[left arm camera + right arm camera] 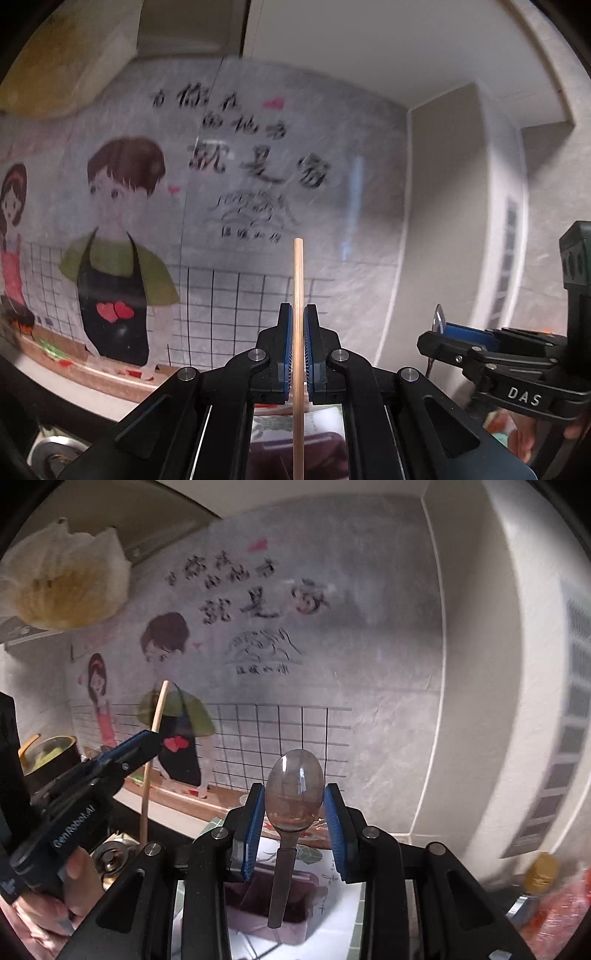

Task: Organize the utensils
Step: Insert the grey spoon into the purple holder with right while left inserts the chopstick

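Note:
My left gripper (pixel 298 314) is shut on a wooden chopstick (pixel 298 280) that stands upright, its tip well above the fingers. My right gripper (pixel 294 794) is shut on a metal spoon (pixel 293 794), bowl up, handle hanging down between the pads. Below both grippers sits a dark purple container (pixel 258 904), also in the left wrist view (pixel 273 454). The right gripper shows at the right of the left wrist view (pixel 443 332) with the spoon edge-on (pixel 438 319). The left gripper (pixel 147 738) and chopstick (pixel 155 738) show at the left of the right wrist view.
A wall with a cartoon poster (pixel 221 206) is close ahead. A pot (pixel 48 760) stands at the left on a stove with a burner (pixel 110 860). A yellow-capped bottle (pixel 541 871) and red packaging (pixel 565 915) lie at the right. A white corner column (pixel 461 221) stands at the right.

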Demonstrator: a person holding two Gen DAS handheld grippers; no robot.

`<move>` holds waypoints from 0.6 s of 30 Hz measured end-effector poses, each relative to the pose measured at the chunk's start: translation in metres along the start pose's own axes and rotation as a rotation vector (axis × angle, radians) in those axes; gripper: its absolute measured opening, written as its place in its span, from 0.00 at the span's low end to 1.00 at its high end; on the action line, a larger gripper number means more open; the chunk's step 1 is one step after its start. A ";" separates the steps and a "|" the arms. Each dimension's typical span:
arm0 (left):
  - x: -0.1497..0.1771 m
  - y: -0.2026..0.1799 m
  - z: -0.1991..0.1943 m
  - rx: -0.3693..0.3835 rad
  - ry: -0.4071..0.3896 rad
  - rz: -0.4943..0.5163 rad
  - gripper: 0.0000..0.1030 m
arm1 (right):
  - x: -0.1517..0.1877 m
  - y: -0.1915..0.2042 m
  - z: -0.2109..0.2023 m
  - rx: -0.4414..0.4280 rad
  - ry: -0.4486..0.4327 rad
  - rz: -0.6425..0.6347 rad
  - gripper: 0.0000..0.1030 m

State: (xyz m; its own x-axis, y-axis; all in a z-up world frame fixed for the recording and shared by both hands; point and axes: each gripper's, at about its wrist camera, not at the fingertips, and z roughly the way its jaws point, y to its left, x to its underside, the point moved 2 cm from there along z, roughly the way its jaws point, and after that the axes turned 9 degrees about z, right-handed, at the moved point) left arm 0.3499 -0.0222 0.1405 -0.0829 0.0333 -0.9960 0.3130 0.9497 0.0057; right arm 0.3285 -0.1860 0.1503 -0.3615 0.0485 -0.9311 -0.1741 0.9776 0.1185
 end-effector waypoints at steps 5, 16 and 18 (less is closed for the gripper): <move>0.028 0.014 0.050 0.002 0.042 -0.031 0.06 | 0.017 -0.007 0.048 0.001 0.057 0.028 0.29; 0.100 0.019 0.100 -0.021 0.164 -0.015 0.06 | 0.076 -0.021 0.120 -0.007 0.211 0.066 0.29; 0.115 0.017 0.105 -0.004 0.227 -0.003 0.08 | 0.089 -0.022 0.126 -0.016 0.268 0.070 0.30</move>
State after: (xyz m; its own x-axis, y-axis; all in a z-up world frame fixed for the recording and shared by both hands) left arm 0.4452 -0.0345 0.0171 -0.2952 0.0995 -0.9503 0.3084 0.9513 0.0038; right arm 0.4153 -0.1771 0.0214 -0.6019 0.0574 -0.7965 -0.1540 0.9703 0.1863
